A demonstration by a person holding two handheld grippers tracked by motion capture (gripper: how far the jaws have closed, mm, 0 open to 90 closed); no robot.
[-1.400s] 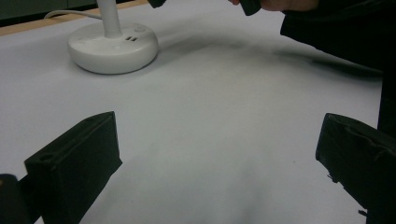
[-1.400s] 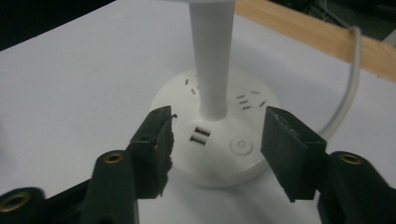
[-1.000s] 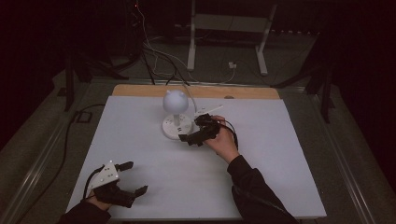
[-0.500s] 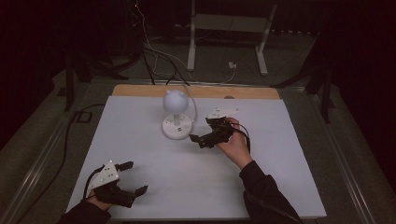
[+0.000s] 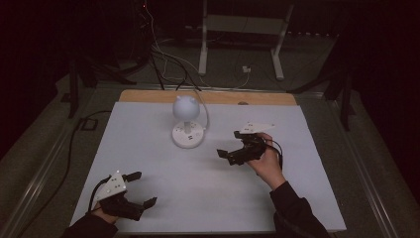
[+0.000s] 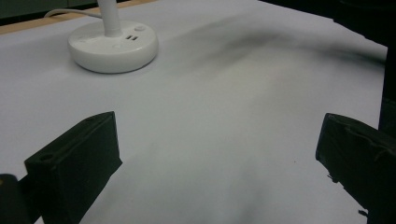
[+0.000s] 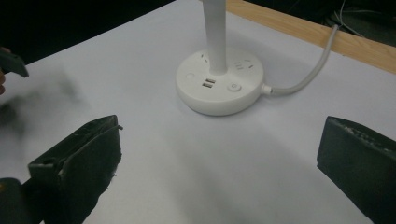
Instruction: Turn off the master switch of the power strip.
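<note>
Right tool (image 5: 232,147) hovers jaws spread and empty, just right of the small white globe-headed lamp (image 5: 187,124) standing mid-desk — far nearer than the left tool (image 5: 139,188), likewise spread, down at the near edge.

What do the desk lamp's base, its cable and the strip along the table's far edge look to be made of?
Lamp base: probably moulded plastic, white, smooth semi-gloss, with soft highlights on its rounded rim, plus sockets and a button set into its top. Cable: likely rubbery or PVC sheath, matte off-white, bending in a loose curve. Far edge strip: looks like light wood or wood laminate, tan; grain is too faint to confirm.
</note>
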